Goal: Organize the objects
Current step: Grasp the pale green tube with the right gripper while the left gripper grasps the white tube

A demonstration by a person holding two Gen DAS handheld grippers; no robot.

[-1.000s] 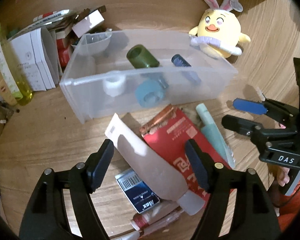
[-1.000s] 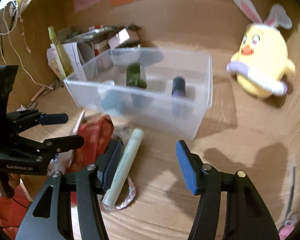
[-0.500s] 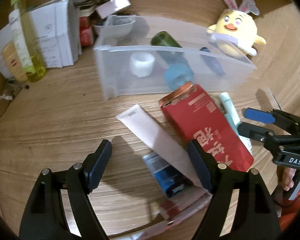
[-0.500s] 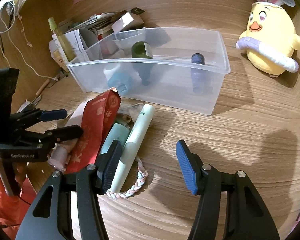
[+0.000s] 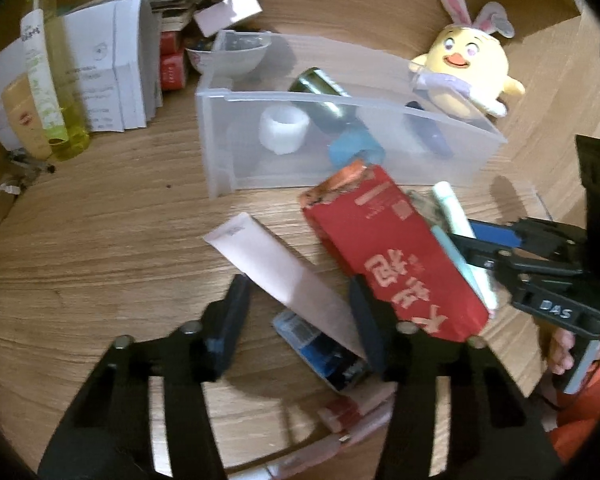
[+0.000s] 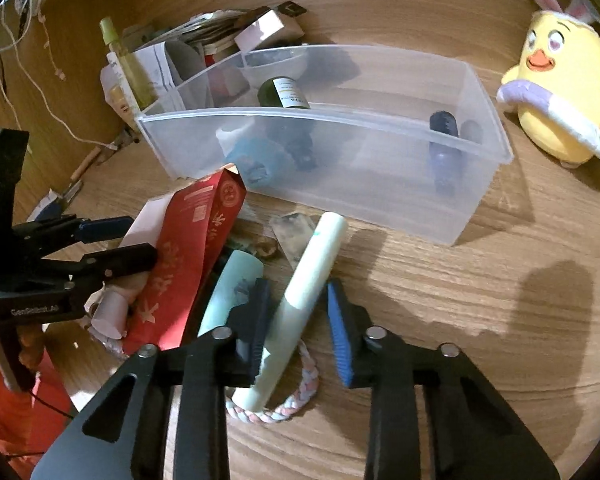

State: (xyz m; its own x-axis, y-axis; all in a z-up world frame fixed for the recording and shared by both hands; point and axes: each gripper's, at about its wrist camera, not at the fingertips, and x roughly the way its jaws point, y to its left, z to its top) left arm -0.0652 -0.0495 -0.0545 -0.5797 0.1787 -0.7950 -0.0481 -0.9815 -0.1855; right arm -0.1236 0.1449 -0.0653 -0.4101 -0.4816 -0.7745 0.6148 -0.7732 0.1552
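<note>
A pale pink tube (image 5: 284, 276) lies slanted on the wooden table over a blue box (image 5: 320, 348). My left gripper (image 5: 298, 320) straddles the tube with its jaws closing, and wood shows beside the left finger. A red envelope (image 5: 388, 256) leans just right of it. In the right wrist view, a pale green tube (image 6: 312, 280) runs between the pads of my right gripper (image 6: 300, 324), whose jaws are closing and meet its sides. A teal tube (image 6: 232, 284) lies left of it. A braided band (image 6: 300, 396) sits under the green tube's near end.
A clear plastic bin (image 5: 220, 152) behind the pile holds a green bottle, a white ring, a blue roll and a dark tube. A yellow chick plush (image 5: 468, 68) sits at the back right. Boxes and a yellow bottle (image 5: 56, 92) crowd the back left.
Both pairs of jaws have narrowed. The left pair now flanks the pink tube closely. The right gripper has dropped over the pale green tube and closed in on it.
</note>
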